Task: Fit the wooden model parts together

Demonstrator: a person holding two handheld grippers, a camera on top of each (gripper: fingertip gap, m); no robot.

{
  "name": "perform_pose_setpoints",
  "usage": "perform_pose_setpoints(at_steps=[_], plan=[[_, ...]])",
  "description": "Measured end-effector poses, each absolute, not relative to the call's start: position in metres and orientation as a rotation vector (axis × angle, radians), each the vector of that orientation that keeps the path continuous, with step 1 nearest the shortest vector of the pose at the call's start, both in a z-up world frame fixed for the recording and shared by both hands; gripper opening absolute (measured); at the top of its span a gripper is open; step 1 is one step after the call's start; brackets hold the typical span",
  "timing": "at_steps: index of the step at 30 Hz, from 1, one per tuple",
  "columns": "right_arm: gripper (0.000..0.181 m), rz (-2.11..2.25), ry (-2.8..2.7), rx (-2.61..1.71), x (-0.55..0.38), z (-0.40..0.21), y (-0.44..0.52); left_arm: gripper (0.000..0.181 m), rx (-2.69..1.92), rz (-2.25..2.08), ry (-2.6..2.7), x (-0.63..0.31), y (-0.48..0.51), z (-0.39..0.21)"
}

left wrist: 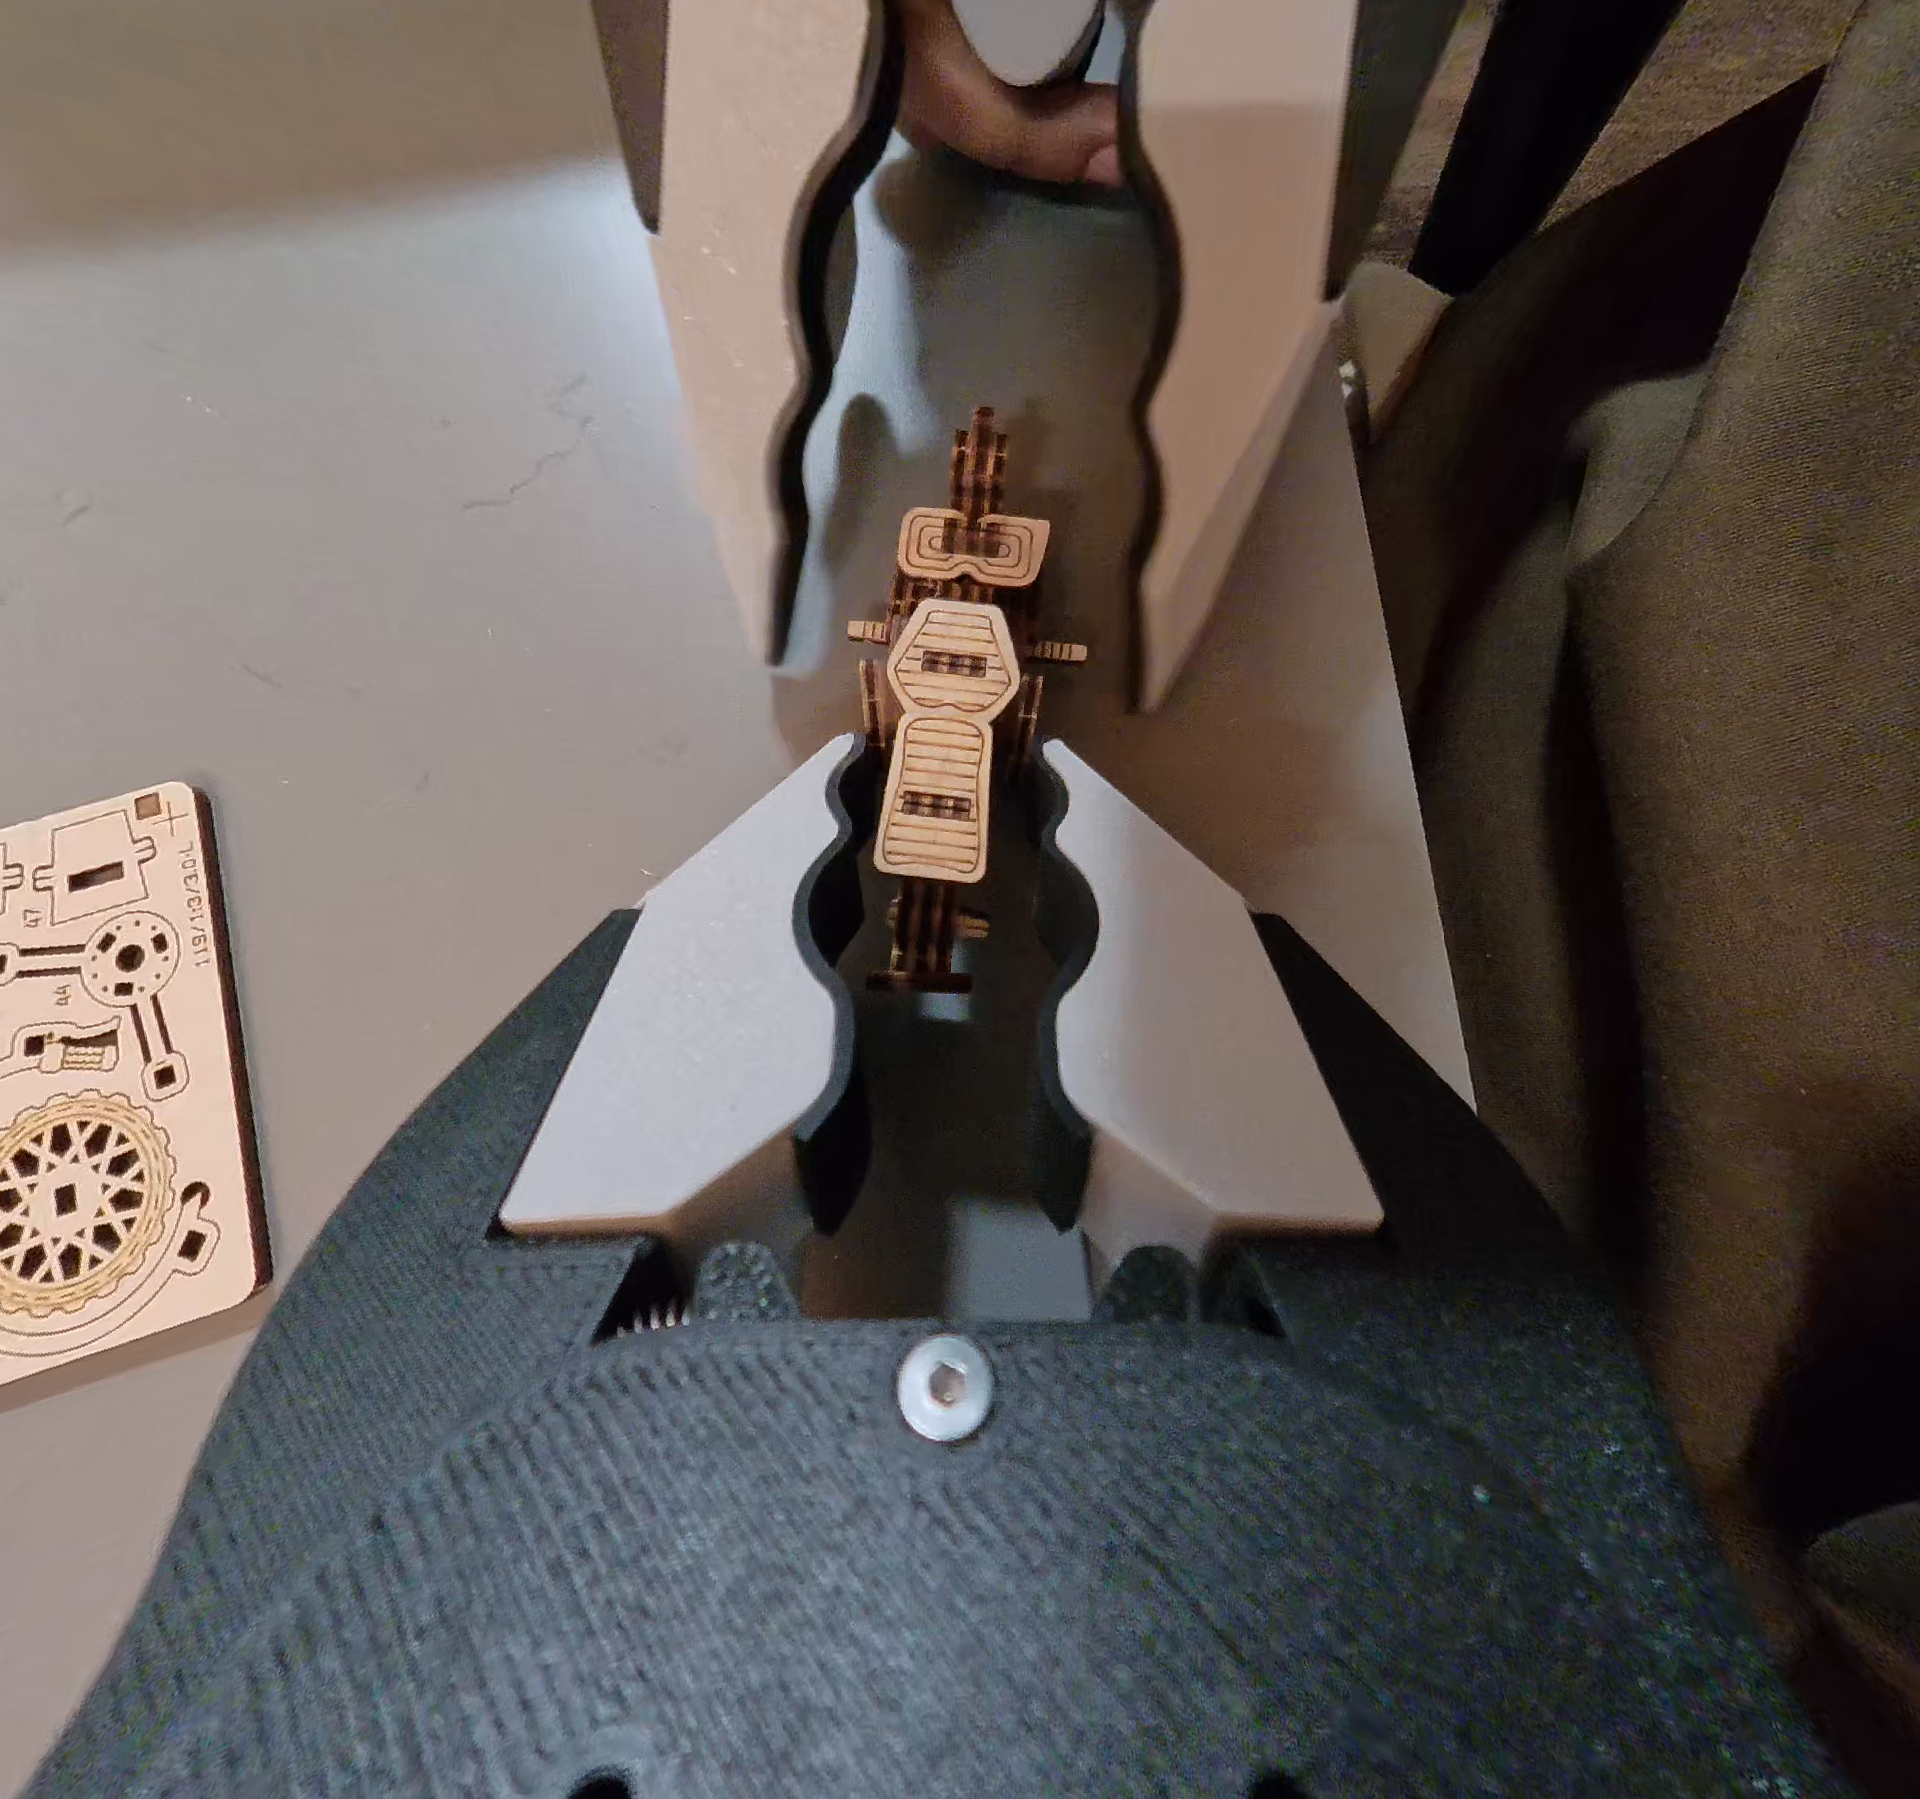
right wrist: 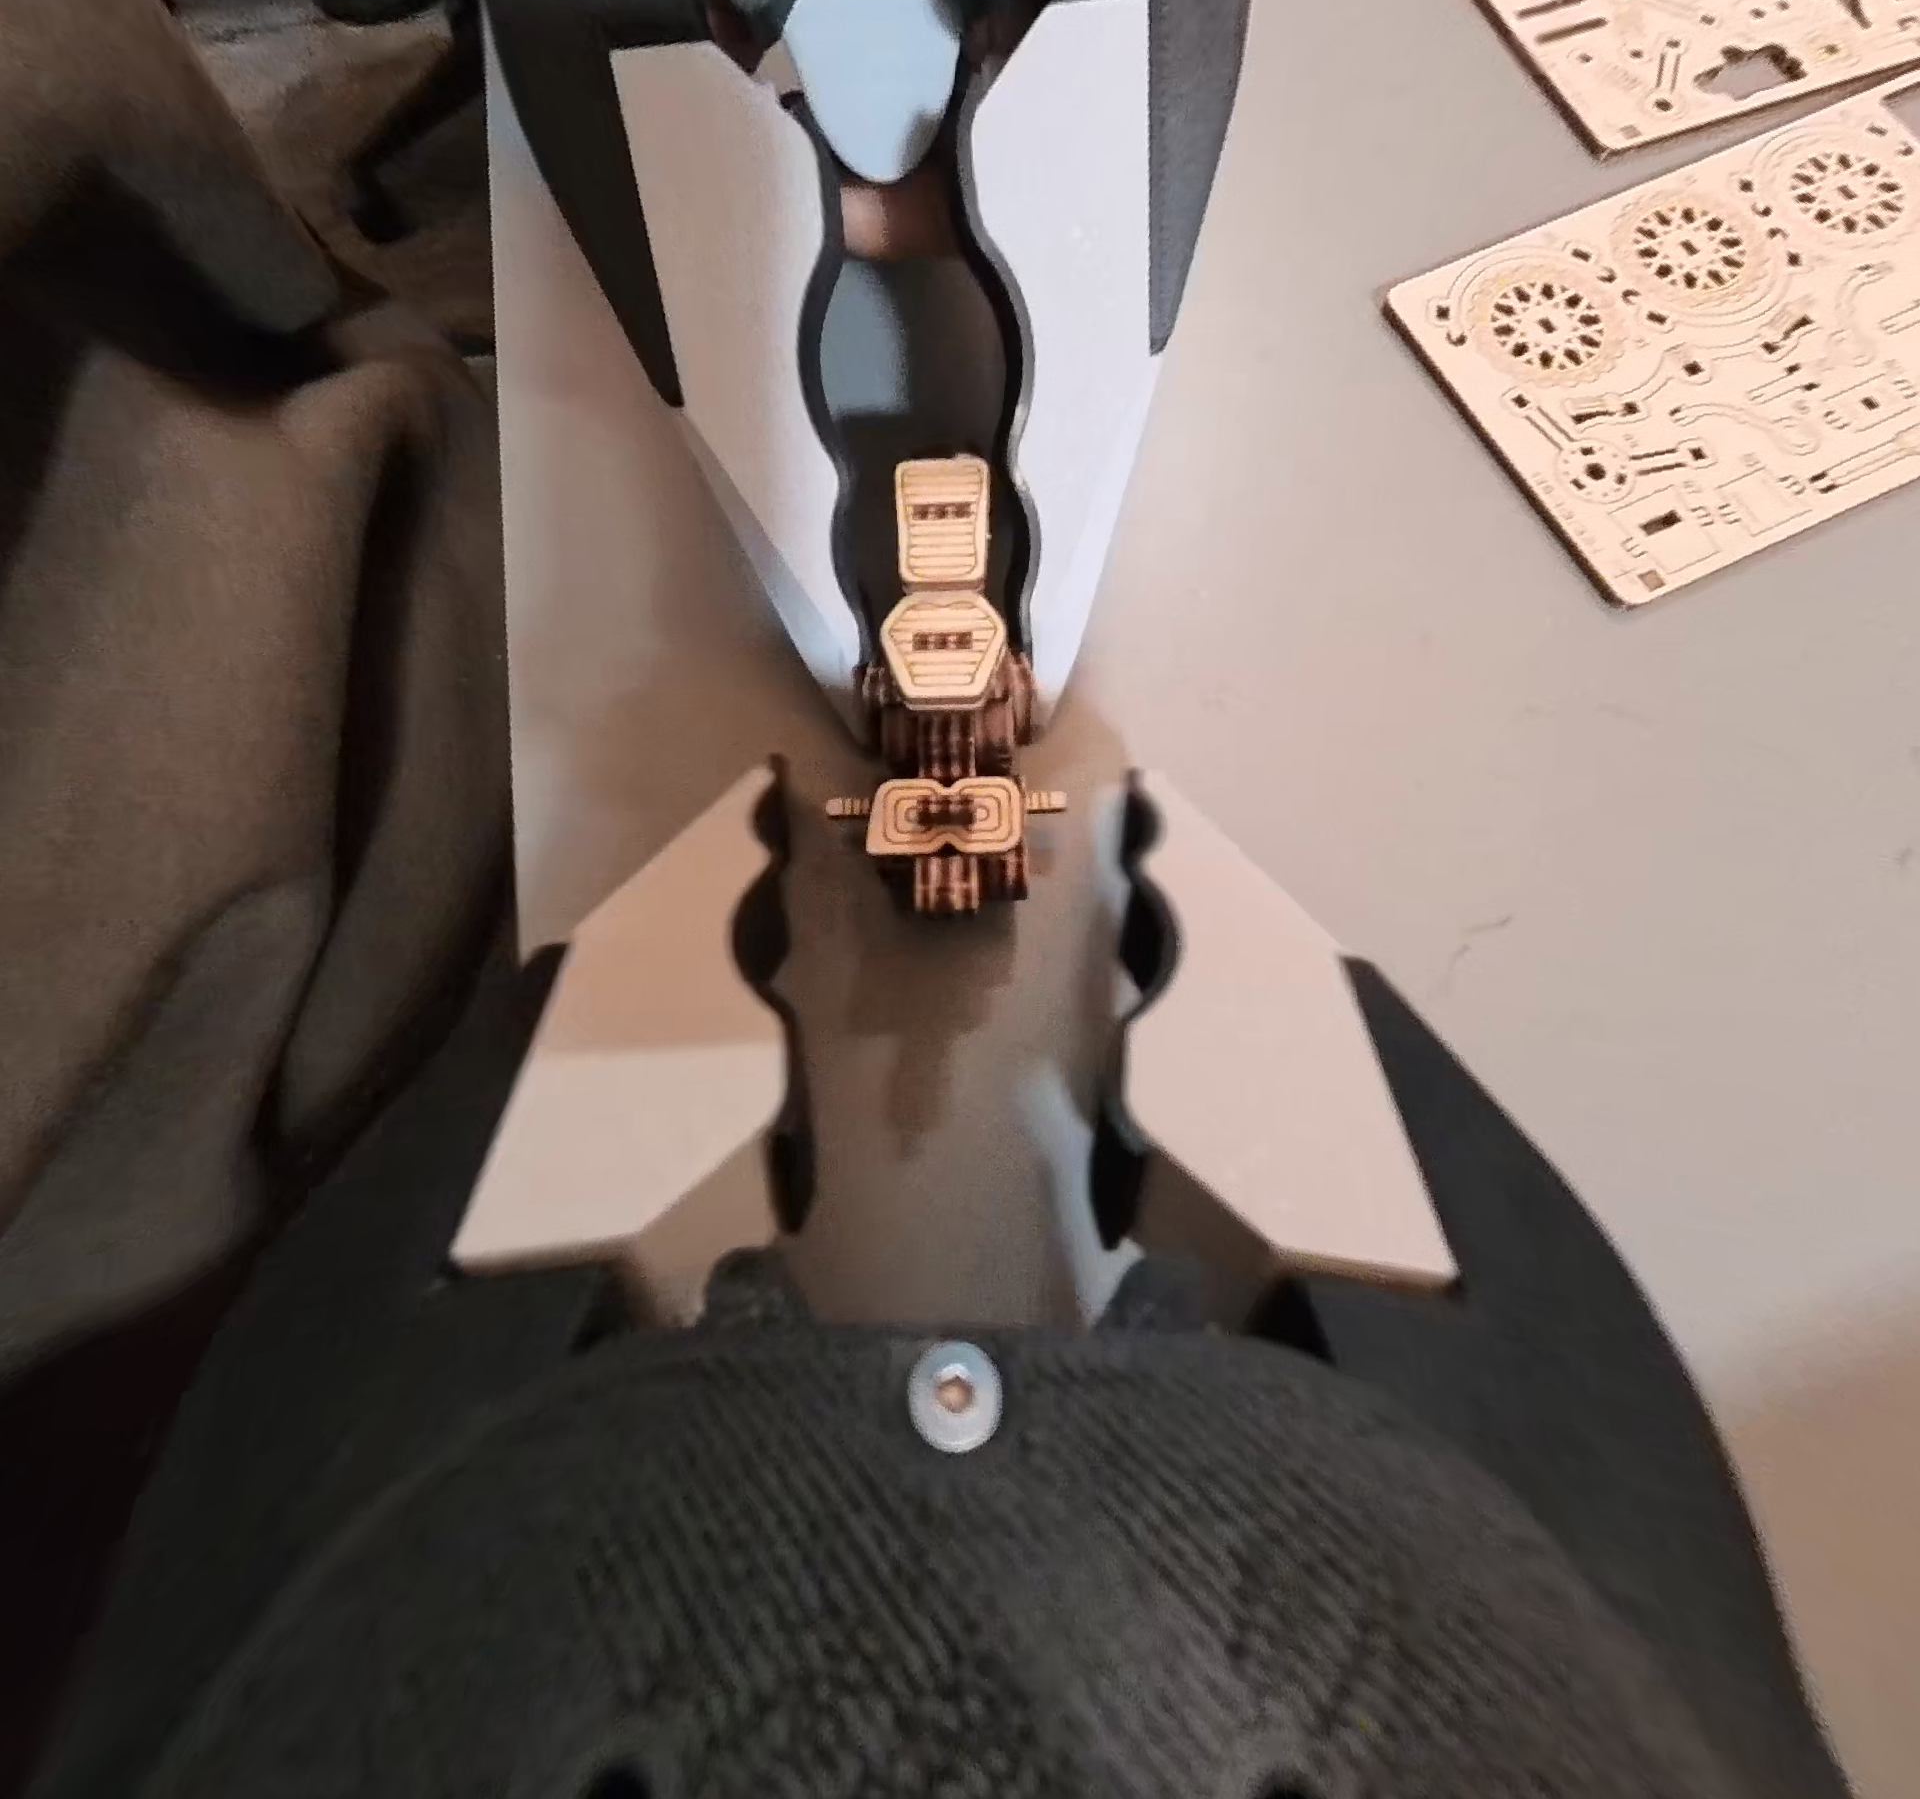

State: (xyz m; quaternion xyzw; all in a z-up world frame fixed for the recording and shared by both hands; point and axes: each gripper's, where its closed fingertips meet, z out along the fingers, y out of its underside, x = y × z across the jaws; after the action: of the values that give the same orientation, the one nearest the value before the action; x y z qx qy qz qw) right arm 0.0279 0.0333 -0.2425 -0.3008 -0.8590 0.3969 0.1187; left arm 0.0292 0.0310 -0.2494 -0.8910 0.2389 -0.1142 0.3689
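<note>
Evidently light, brittle laser-cut ply: wooden model [left wrist: 940, 710] sits above the bench [left wrist: 312, 399], rear pinched in left hand-held gripper [left wrist: 948, 762]. Right hand-held gripper [right wrist: 951, 793] gapes around its front, not touching. Grip stacked frame edges, not pegs.

Small engraved numbers and marks stood on the wooden parts sheet [left wrist: 114, 1053], beside its cut-out pieces; nothing else bore writing.
</note>
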Motion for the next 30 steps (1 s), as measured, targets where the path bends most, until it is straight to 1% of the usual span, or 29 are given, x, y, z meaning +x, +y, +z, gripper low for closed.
perform_pose_setpoints(at_steps=[1,6,7,8,9,10,11,12,16,18,20,30], plan=[[0.044,1.14,-2.521,-0.856,0.0291,-0.2431,0.0342,0.03,-2.289,-0.288,0.608,0.0285,0.0314,-0.2494],[0.044,1.104,-2.528,-0.842,0.03,-0.2436,0.0344,0.03,-2.289,-0.296,0.609,0.0291,0.0311,-0.2494],[0.045,1.116,-2.522,-0.843,0.0297,-0.2428,0.0339,0.03,-2.289,-0.296,0.608,0.029,0.0312,-0.2494],[0.066,1.141,-2.509,-0.849,0.0285,-0.241,0.0322,0.03,-2.289,-0.297,0.608,0.029,0.0312,-0.2495],[0.072,1.157,-2.508,-0.855,0.0283,-0.2401,0.031,0.03,-2.289,-0.296,0.608,0.0289,0.0312,-0.2495],[0.057,1.15,-2.512,-0.85,0.0288,-0.2404,0.0314,0.03,-2.289,-0.296,0.609,0.0289,0.0312,-0.2495],[0.038,1.124,-2.503,-0.837,0.0279,-0.2408,0.0335,0.029,-2.288,-0.298,0.611,0.0293,0.0311,-0.2495],[0.033,1.102,-2.497,-0.819,0.0276,-0.24,0.0352,0.029,-2.289,-0.305,0.614,0.0307,0.0307,-0.2496],[0.033,1.097,-2.511,-0.817,0.0294,-0.2404,0.0349,0.029,-2.287,-0.309,0.62,0.0322,0.0303,-0.2496],[0.035,1.115,-2.513,-0.823,0.0298,-0.2396,0.0342,0.029,-2.287,-0.308,0.62,0.0325,0.0304,-0.2496],[0.071,1.173,-2.499,-0.853,0.0292,-0.2366,0.031,0.03,-2.287,-0.308,0.62,0.0324,0.0304,-0.2497],[0.068,1.097,-2.538,-0.831,0.0319,-0.2463,0.0318,0.029,-2.288,-0.312,0.617,0.0322,0.0305,-0.2497]])
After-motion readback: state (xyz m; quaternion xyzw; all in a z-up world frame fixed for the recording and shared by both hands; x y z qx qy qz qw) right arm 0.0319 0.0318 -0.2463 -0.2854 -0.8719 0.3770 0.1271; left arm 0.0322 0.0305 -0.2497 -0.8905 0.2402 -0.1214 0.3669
